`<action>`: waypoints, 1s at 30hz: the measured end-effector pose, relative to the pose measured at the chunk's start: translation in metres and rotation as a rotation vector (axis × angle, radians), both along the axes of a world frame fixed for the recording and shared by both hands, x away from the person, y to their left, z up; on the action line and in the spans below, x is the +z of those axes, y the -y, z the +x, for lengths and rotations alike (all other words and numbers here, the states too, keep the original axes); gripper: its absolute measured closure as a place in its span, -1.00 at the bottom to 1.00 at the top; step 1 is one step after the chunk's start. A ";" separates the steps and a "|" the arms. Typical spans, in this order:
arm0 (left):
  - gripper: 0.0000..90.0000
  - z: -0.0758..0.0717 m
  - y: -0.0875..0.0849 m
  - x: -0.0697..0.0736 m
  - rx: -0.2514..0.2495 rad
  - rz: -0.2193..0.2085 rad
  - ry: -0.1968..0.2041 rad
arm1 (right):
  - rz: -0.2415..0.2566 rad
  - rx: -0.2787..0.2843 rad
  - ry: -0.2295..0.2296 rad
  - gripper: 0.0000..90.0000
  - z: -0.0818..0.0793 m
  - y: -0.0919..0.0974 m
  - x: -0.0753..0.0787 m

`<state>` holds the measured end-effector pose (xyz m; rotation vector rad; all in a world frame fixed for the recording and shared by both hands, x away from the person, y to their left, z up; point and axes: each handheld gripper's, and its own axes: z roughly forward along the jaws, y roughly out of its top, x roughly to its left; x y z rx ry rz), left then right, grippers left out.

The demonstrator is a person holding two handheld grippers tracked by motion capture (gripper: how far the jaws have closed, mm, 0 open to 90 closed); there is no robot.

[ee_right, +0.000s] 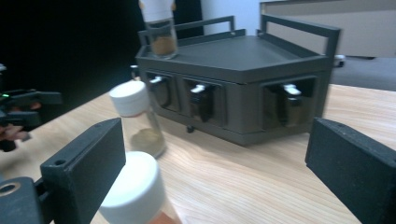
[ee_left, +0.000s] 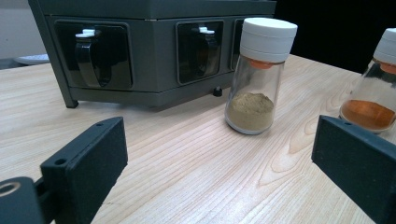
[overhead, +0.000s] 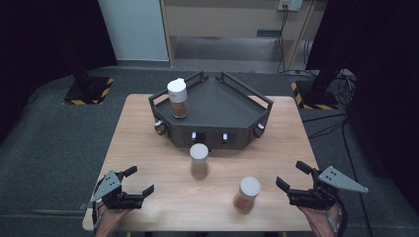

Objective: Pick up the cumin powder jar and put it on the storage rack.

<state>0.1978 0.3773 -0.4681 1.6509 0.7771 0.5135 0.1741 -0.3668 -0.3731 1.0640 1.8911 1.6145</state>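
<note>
I am holding both tools low at the near edge of the pale wooden table [overhead: 148,133], and neither one is carrying anything: the left gripper [overhead: 141,180] is standing with its jaws spread wide, and the right gripper [overhead: 292,177] is gaping just as wide. The work I am reading here is loading spice jars onto the dark grey hexagonal metal rack [overhead: 217,106], where one white-capped glass jar of brown powder [overhead: 178,98] is already standing upright on the top deck, far ahead of both tools. The nearest candidate is the white-lidded glass jar of orange powder [overhead: 246,194], standing upright just off the right gripper's inner side, near but apart from it, so I am judging the right hand the closer one; its long axis is running vertical, which is calling for a level sideways approach. The white-lidded glass jar of tan powder [ee_left: 260,77] is sitting straight ahead of the left gripper, between it and the rack's front face. In the right gripper view the orange jar is blurring badly and is cut off at the bottom edge, so I cannot tell how much clearance the near jaw has.
</note>
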 end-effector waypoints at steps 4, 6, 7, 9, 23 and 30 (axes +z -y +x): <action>-0.95 -0.001 -0.001 0.000 0.001 -0.002 -0.001 | -0.011 0.039 -0.005 -0.89 0.008 -0.009 0.005; -0.95 0.000 -0.001 0.000 0.001 -0.002 -0.001 | -0.026 0.054 -0.006 -0.89 0.011 -0.015 0.009; -0.95 0.000 -0.001 0.000 0.000 -0.002 -0.002 | -0.024 0.060 -0.009 -0.89 0.012 -0.017 0.010; -0.95 0.001 -0.001 -0.001 -0.003 -0.004 0.000 | -0.014 0.078 -0.018 -0.89 0.015 -0.021 0.012; -0.95 0.000 -0.001 0.000 -0.006 -0.004 -0.002 | -0.053 0.157 -0.031 -0.89 0.037 -0.062 0.033; -0.95 0.000 0.000 0.001 -0.007 0.000 -0.004 | -0.086 0.187 -0.047 -0.89 0.050 -0.086 0.044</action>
